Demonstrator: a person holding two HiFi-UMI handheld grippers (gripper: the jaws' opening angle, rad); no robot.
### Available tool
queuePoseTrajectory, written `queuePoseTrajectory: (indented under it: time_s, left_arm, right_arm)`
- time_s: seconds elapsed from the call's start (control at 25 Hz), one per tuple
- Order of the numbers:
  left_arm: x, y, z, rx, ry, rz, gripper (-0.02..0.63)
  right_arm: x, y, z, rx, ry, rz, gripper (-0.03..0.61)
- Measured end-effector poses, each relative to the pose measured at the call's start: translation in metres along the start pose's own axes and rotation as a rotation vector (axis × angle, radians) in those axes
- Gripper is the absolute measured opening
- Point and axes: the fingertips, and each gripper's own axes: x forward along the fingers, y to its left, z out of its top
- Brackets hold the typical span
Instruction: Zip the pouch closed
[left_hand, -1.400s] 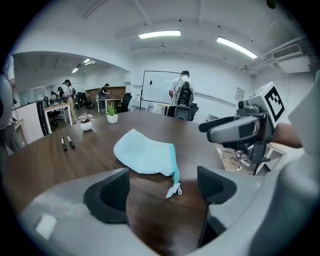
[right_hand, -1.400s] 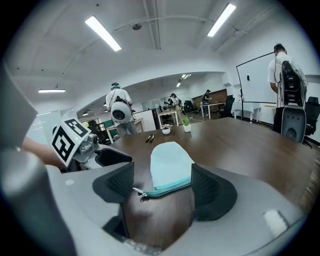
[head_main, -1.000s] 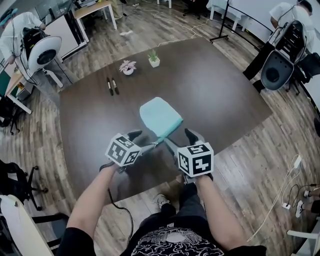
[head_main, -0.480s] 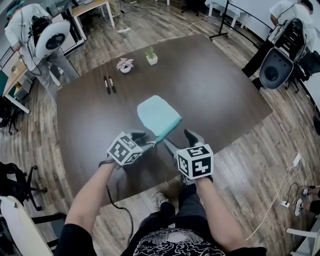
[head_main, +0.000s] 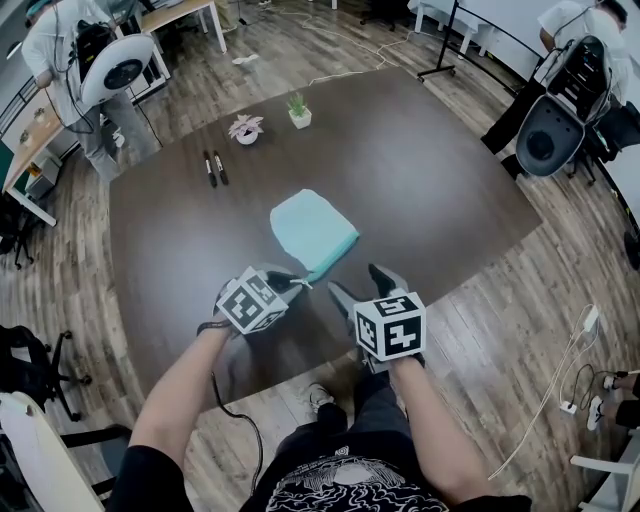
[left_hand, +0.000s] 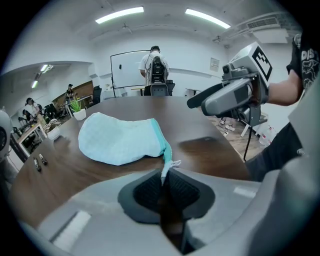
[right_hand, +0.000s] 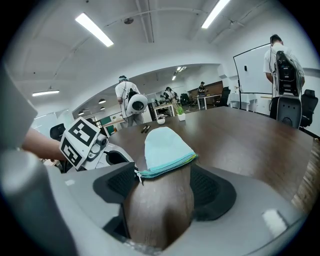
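The left gripper is closing its jaws on the thin zipper pull and already pinches it at the near-left end of the teal pouch, which lies flat on the table. The right gripper is spread wide just to the right, the zipper edge at its tips but unpressed. A tug could therefore drag the loose pouch along, or the slim tab could slip free.

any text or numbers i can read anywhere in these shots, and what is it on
No text can be read for certain in any view.
marker cubes: black-and-white square patterns, not letters or numbers.
shirt print: white design on black, too blurred to read.
wall sign: too small to read.
whiteboard: no legible writing shows.
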Motion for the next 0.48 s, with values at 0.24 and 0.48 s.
queuePoseTrajectory:
  time_s: [0.24,0.48]
  left_arm:
    - [-0.006,-0.006,0.011,-0.071,-0.067,-0.040,0.023]
    - [-0.018,-0.002,0.020,-0.165,-0.113,-0.042,0.021]
  right_arm:
    - [0.000,0.002,0.000,-0.001,0.002,0.009,0.334]
    - [0.003,0.009,0.008,-0.019,-0.001,0.029,0.331]
